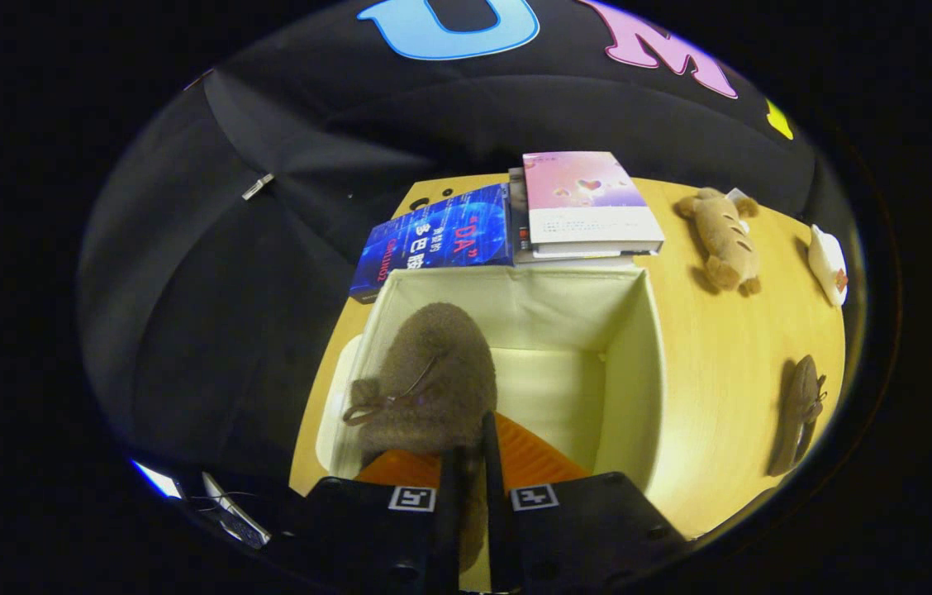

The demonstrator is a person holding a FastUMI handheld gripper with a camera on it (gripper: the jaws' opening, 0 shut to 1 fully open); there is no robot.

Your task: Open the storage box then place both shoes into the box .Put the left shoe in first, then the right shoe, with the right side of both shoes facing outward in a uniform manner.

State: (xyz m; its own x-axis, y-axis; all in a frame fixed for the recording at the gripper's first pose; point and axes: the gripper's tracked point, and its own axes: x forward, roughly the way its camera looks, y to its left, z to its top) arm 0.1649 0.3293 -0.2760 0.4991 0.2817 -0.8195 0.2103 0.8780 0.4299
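Holding: the gripper (470,463) has its two fingers drawn close together, clamped on the heel end of a brown fuzzy shoe (433,376), which hangs over the open storage box (631,364).
Held shoe: toe pointing away from the fingers toward the far wall of the box, laces tied in a bow on its left side; it sits over the left half of the opening, near the left wall.
Storage box: cream fabric, open at the top, its pale floor visible to the right of the held shoe; it stands on the wooden counter (722,347).
Second shoe: a matching brown shoe (798,409) lies on the counter to the right of the box, well apart from it.
Books: a blue book (441,240) and a stack topped by a pink book (586,198) lie just beyond the far wall of the box.
Toys: a tan plush toy (722,240) lies right of the books; a small white object (828,264) sits farther right, too small to identify.
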